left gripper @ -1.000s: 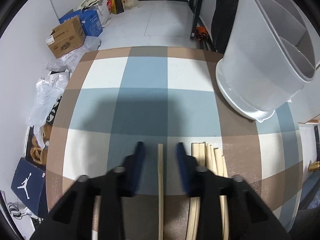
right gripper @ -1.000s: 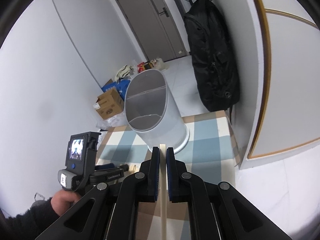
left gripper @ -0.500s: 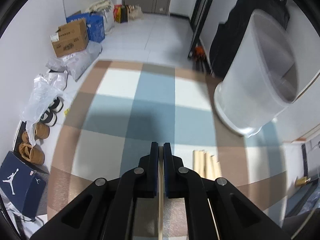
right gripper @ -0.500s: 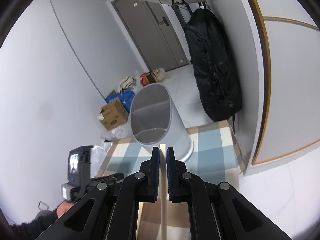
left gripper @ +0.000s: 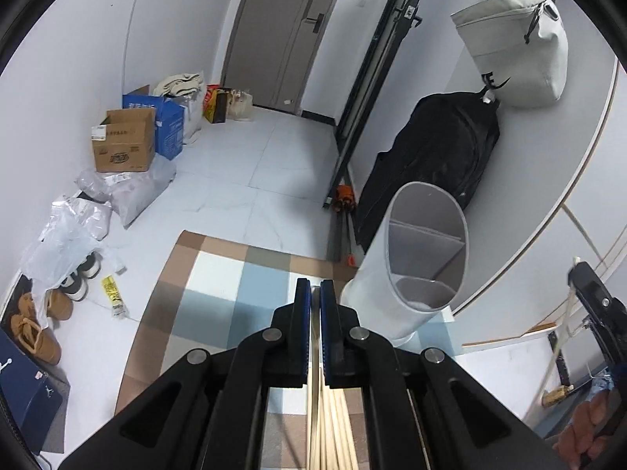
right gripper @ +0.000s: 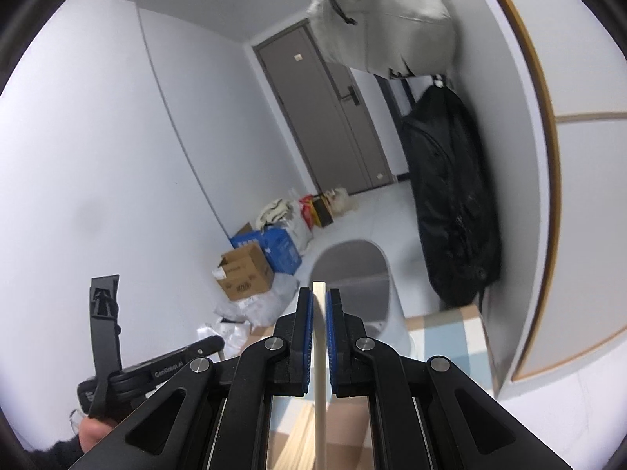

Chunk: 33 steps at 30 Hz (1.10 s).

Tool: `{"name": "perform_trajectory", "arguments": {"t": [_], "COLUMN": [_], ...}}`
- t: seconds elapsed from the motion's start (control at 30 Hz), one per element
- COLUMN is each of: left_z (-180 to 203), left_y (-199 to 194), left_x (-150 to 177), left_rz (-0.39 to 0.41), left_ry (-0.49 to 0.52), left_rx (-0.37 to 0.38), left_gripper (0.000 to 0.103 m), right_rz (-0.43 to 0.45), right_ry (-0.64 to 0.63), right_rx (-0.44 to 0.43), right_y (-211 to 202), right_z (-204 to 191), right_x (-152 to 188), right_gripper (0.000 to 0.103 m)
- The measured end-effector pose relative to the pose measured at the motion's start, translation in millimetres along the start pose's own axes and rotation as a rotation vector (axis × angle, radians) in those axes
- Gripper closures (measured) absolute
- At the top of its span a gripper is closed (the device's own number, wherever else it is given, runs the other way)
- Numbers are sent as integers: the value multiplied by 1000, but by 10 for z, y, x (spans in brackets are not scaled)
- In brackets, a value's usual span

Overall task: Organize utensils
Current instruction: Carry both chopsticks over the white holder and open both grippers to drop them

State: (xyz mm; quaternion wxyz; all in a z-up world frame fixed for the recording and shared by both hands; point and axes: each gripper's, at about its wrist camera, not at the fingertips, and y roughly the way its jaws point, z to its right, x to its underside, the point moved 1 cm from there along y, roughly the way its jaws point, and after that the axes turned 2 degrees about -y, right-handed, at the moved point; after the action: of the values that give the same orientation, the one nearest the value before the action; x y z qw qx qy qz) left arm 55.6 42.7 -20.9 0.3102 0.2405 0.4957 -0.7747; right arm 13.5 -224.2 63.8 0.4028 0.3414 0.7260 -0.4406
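My left gripper point(left gripper: 314, 288) is shut on a pale wooden chopstick point(left gripper: 314, 399) and holds it high above the checked tablecloth point(left gripper: 219, 297). Several more chopsticks point(left gripper: 339, 431) lie on the cloth below it. My right gripper point(right gripper: 319, 297) is shut on another wooden chopstick point(right gripper: 319, 352), raised above the table. The white utensil holder point(left gripper: 415, 270) with inner dividers stands on the cloth ahead and to the right of the left gripper; in the right wrist view the holder point(right gripper: 364, 282) is just beyond the fingertips. The right gripper point(left gripper: 595, 313) shows at the left wrist view's right edge.
A black backpack point(left gripper: 435, 172) and a grey bag point(left gripper: 517, 39) hang on the wall behind the holder. Cardboard boxes point(left gripper: 121, 141), plastic bags and shoes point(left gripper: 35, 333) lie on the floor to the left of the table. The left gripper's body point(right gripper: 117, 360) shows low left in the right wrist view.
My left gripper closed on the chopstick on the cloth and lifted it well above the table. My right gripper rose and tilted up, still holding its chopstick.
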Motion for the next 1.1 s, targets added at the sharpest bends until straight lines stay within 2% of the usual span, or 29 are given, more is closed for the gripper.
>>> {"name": "perform_trajectory", "arguments": {"t": [0.07, 0.2, 0.37, 0.53, 0.8, 0.87, 0.93, 1.1], "left_z": [-33, -17, 220, 481, 724, 783, 832, 818], "left_y": [12, -117, -326, -389, -248, -191, -112, 140], "left_x": [-20, -121, -407, -827, -1453, -1568, -1610, -1595], "left_rz": [-16, 18, 133, 221, 292, 314, 341, 342], "left_ry": [-29, -64, -19, 0, -3, 14, 39, 48], "left_rx": [28, 71, 89, 131, 204, 206, 197, 191], "left_gripper": [102, 102, 102, 102, 102, 102, 102, 102], "right_rz": [4, 27, 90, 150, 236, 263, 291, 316], "right_ry": [-1, -1, -33, -72, -116, -123, -117, -111], "right_rx": [0, -12, -24, -21, -6, 38, 48, 52], "right_y": [47, 103, 168, 334, 714, 833, 926, 1176], "right_z": [-25, -59, -89, -88, 8, 52, 117, 270], "right_x": [-38, -128, -380, -725, -1281, -1361, -1409, -1447], "right_gripper": [97, 97, 97, 97, 97, 97, 97, 97]}}
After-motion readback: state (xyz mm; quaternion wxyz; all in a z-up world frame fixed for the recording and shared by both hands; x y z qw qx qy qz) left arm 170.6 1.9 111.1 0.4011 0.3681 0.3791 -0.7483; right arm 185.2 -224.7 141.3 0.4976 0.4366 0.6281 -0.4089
